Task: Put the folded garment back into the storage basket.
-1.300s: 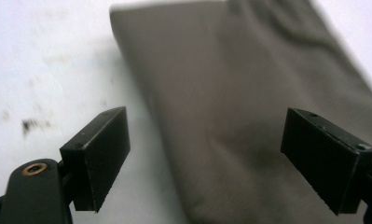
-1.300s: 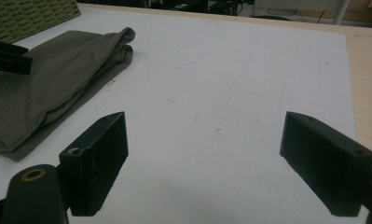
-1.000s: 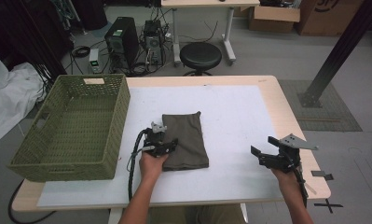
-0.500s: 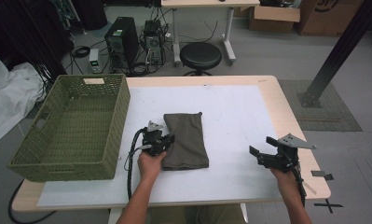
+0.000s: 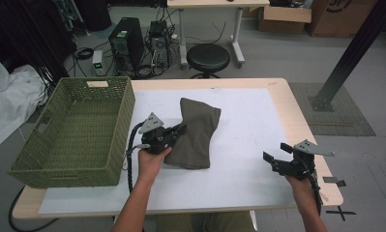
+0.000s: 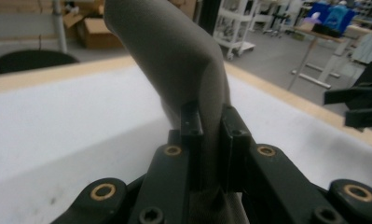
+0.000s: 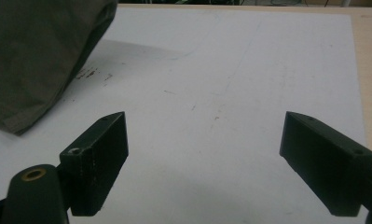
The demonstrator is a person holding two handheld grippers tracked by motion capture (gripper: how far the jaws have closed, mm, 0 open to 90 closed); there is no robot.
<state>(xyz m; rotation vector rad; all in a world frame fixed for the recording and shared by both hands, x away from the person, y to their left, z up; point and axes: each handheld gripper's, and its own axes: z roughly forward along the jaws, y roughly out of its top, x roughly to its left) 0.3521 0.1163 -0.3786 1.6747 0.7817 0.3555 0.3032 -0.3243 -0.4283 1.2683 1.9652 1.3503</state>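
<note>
A folded olive-brown cloth lies on the white mat; its left edge is raised. My left gripper is shut on that edge; its jaws have just been closing with the cloth between them. In the left gripper view the cloth rises from between the pinching jaws of the left gripper. My right gripper hovers open near the table's right front. In the right gripper view the right gripper has nothing between its jaws, and the cloth lies at upper left.
A green woven basket stands at the table's left, close beside my left hand. The wooden table edge borders the mat on the right. Behind the table are a black stool and computer cases on the floor.
The left gripper closed on the cloth's left edge and rose, lifting and bunching that side of the cloth. The right gripper stayed where it was, open.
</note>
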